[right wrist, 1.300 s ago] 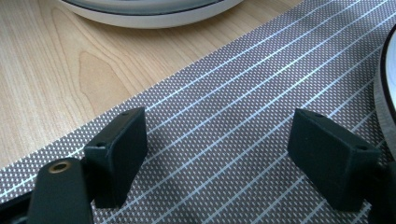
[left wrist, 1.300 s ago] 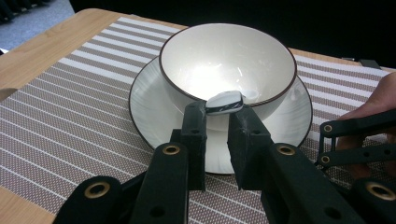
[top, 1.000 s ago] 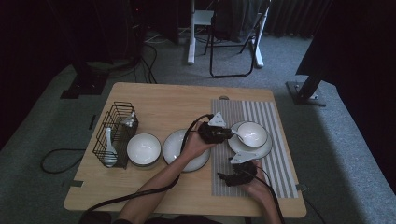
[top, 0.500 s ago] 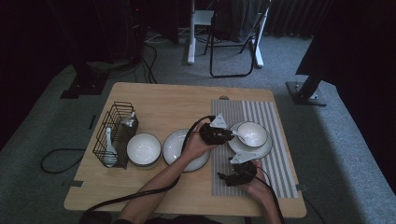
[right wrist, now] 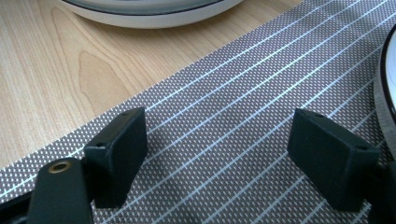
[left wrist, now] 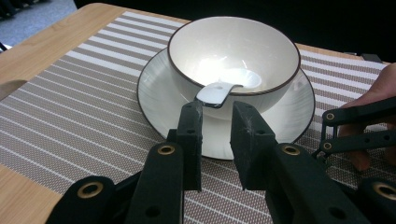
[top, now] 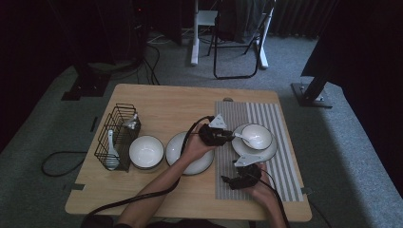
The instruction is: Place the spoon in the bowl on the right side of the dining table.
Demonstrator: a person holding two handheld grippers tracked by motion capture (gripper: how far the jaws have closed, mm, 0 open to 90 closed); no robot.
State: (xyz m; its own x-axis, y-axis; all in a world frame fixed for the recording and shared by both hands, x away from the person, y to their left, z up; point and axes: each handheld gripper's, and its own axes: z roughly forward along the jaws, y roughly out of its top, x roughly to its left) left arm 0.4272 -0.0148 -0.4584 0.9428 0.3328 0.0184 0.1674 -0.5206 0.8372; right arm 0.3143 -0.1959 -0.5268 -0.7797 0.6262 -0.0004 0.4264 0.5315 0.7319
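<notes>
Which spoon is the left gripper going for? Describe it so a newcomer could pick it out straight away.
Find the striped mat on the right half of the table. On it a saucer holds a bowl, and the spoon lies in that bowl, handle over the rim toward the left gripper. The other spoon stands in the wire basket at far left.

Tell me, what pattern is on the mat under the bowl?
Brown-grey and white stripes; the mat shows best in the left gripper view.
</notes>
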